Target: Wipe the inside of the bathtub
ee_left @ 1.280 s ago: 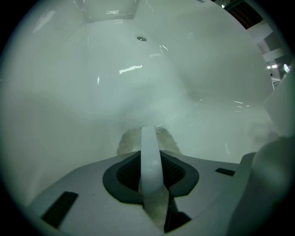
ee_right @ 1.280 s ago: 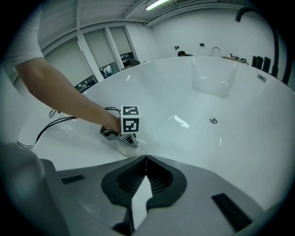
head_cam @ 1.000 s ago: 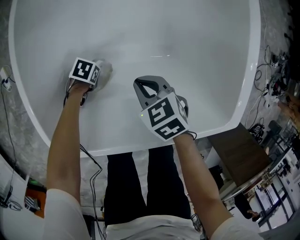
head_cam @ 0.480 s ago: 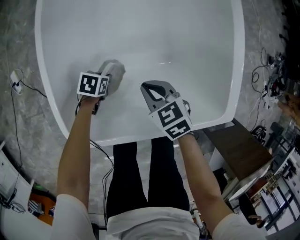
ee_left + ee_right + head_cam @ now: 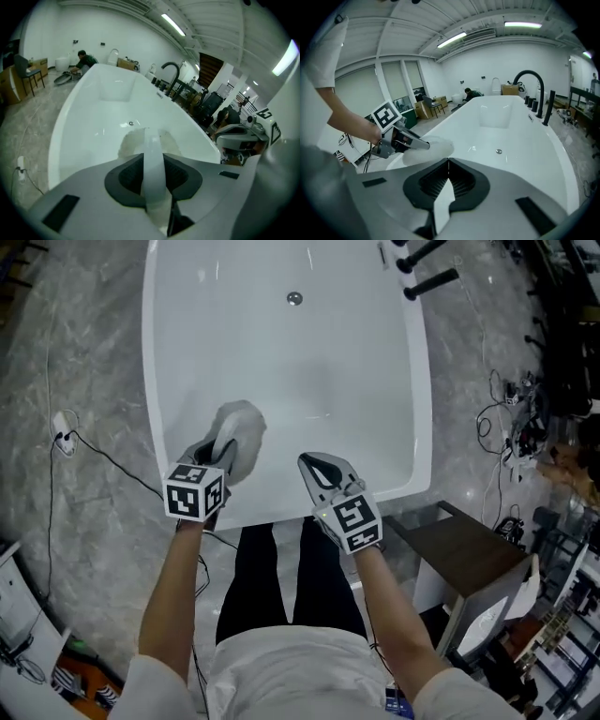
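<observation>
The left tool [image 5: 217, 448] is closed on a pale cloth [image 5: 239, 432], and the left gripper view shows the cloth [image 5: 136, 140] pinched between its jaws. One second ago this tool pressed the cloth low on the floor of the bathtub [image 5: 337, 362]. Now the tool and the cloth are lifted and stand over the near end of the bathtub, just inside its near rim. The person has also risen, so the whole bathtub is in view, with the drain [image 5: 294, 298] far at the other end and the dark tap [image 5: 427, 282] beside the far right corner.

The right tool [image 5: 311, 465] is closed and holds nothing. It hangs above the near rim of the bathtub, beside the left tool, as before.

It seems that the stroke at the near end is finished. The middle and the far end of the bathtub probably are not wiped yet, so the cloth must go down again further in.
</observation>
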The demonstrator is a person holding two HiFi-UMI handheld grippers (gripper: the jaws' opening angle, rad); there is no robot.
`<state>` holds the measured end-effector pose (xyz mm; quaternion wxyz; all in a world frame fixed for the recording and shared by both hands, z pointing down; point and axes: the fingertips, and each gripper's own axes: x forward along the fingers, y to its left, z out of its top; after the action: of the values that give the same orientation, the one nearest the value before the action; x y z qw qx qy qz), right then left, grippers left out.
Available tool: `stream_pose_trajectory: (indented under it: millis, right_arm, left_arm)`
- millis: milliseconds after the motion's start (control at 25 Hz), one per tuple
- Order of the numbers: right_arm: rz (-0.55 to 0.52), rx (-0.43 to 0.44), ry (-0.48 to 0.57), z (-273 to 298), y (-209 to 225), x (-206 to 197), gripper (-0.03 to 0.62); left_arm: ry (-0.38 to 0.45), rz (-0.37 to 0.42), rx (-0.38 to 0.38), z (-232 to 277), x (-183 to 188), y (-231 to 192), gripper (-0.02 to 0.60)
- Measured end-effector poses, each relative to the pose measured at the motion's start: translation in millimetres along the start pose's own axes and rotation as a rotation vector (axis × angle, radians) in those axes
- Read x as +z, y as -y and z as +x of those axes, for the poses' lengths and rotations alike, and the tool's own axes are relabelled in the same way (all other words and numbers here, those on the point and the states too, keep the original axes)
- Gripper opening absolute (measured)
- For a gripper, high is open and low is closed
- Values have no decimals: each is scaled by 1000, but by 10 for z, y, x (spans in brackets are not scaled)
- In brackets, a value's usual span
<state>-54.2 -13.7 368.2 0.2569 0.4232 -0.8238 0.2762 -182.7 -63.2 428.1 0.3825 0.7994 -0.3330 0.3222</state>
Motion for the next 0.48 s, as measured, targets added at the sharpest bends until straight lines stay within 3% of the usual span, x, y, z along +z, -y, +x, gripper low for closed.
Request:
stream_pose_trajectory:
  millis: [280,480]
  right_arm:
    - [90,-24,89,-721,-216,444,18]
    - [91,-28,158,-1261,-413,641,18]
  left_arm:
    - [178,64,5,-1055,335,590,95]
    - [269,129,22,-1621,489,974,95]
